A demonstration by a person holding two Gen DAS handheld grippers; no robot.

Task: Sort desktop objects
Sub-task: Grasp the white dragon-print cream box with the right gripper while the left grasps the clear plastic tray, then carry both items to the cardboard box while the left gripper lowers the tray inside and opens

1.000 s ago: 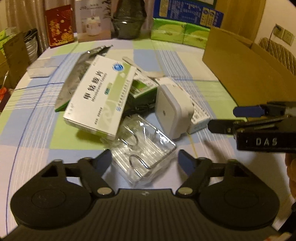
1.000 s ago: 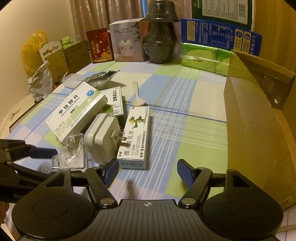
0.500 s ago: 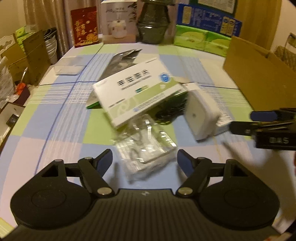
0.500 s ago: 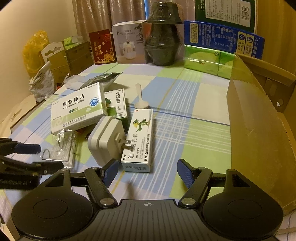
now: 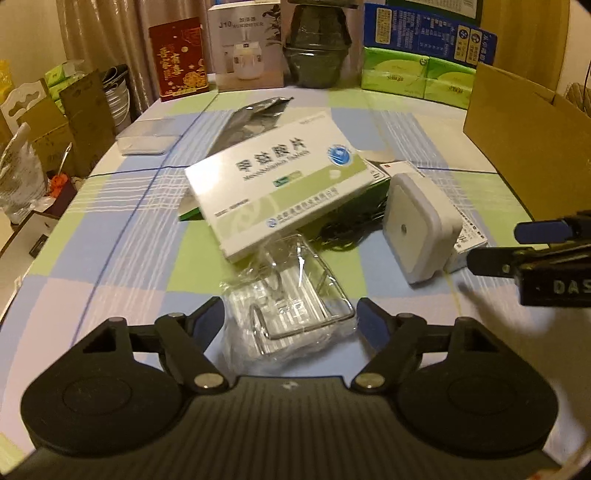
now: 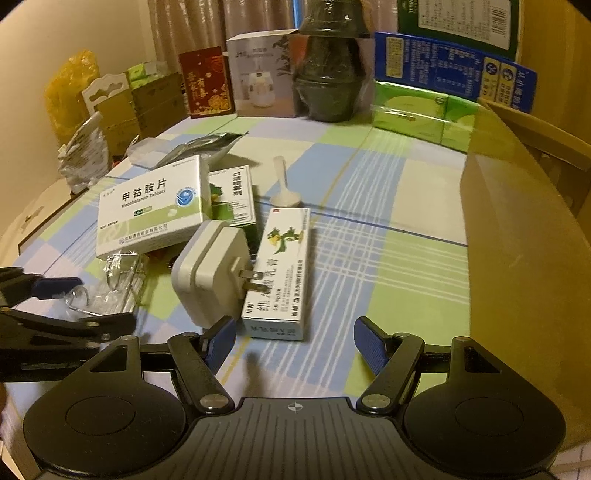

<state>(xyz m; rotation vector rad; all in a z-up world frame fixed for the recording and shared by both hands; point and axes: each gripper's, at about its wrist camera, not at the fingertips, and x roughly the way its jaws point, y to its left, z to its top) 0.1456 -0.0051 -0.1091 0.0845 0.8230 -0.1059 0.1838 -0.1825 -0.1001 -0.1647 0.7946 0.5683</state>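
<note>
Domestic room: checked tablecloth [image 5: 110, 258] on table, curtains [image 6: 192, 33] behind, humidifier box [image 5: 245, 44], tissue packs [image 5: 406, 74], cardboard cartons [image 5: 528, 140] around.

Along the table's far edge: red gift box with gold lettering [image 5: 180, 59]; white humidifier carton [image 5: 245, 44]; dark stacked pots in plastic wrap [image 5: 317, 48]; green tissue packs [image 5: 417, 79]; beige curtain [image 6: 221, 26] behind.

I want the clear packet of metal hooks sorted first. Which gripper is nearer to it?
Left. The left gripper is open with the hook packet between its fingers; the right gripper is off to the side, by the ointment box.
</note>
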